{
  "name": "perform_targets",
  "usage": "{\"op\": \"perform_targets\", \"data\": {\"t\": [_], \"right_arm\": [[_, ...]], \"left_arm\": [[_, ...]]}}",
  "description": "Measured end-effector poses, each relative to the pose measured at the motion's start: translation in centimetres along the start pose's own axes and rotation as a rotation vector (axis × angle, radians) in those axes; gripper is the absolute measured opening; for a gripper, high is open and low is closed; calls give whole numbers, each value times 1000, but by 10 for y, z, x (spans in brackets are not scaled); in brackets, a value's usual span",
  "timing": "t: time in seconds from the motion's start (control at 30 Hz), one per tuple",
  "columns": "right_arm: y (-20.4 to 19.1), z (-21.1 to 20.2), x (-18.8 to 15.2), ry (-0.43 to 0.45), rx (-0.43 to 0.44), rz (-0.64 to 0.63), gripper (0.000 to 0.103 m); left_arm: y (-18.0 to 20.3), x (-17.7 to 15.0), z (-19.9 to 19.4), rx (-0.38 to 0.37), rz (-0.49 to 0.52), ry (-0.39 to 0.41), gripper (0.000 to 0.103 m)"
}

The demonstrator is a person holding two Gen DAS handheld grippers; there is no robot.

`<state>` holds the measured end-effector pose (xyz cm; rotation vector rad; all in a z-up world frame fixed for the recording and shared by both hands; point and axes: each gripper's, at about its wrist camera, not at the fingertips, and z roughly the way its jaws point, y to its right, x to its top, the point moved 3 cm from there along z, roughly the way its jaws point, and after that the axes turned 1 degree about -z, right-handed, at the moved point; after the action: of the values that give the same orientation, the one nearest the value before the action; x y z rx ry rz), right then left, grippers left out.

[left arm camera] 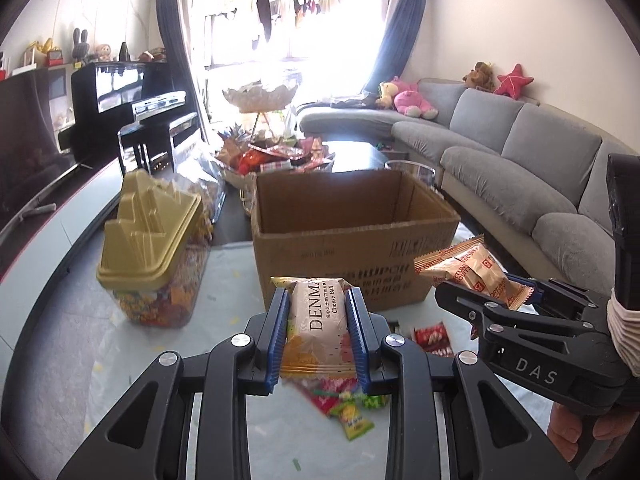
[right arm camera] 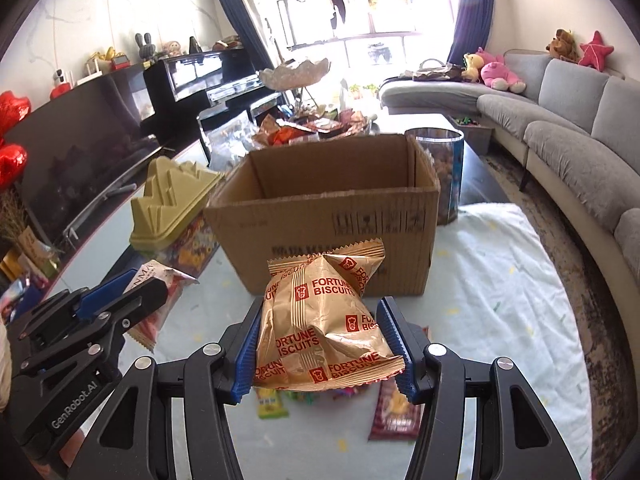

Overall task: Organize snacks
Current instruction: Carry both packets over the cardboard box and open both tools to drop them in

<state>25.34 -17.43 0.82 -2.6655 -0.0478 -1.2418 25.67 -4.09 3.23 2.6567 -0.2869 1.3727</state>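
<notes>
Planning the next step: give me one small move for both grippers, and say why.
Probably carry both forward over the open cardboard box. The left gripper clamps the Cheese Ball packet, the right gripper clamps the Fortune Biscuits bag, and both hang short of the box's near wall.

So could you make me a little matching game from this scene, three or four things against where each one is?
Things:
1. Cheese Ball packet
2. Fortune Biscuits packet
3. cardboard box
4. gold-lidded jar

Places:
A. standing open on the table
B. clamped in the right gripper
C. beside the box, upright
D. clamped in the left gripper

Pairs: 1-D, 2-B, 3-A, 4-C
</notes>
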Motion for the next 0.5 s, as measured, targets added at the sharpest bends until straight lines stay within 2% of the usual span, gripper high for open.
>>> {"op": "perform_targets", "data": {"t": [0.23,0.5], "right_arm": [[8,11,43,38,-14,-8,57],[11,31,82,52,-36,-33,57]], "left_arm": [[-2,42,19,5,5,28,29],[-6,72,52,-11,0,9,29]]}}
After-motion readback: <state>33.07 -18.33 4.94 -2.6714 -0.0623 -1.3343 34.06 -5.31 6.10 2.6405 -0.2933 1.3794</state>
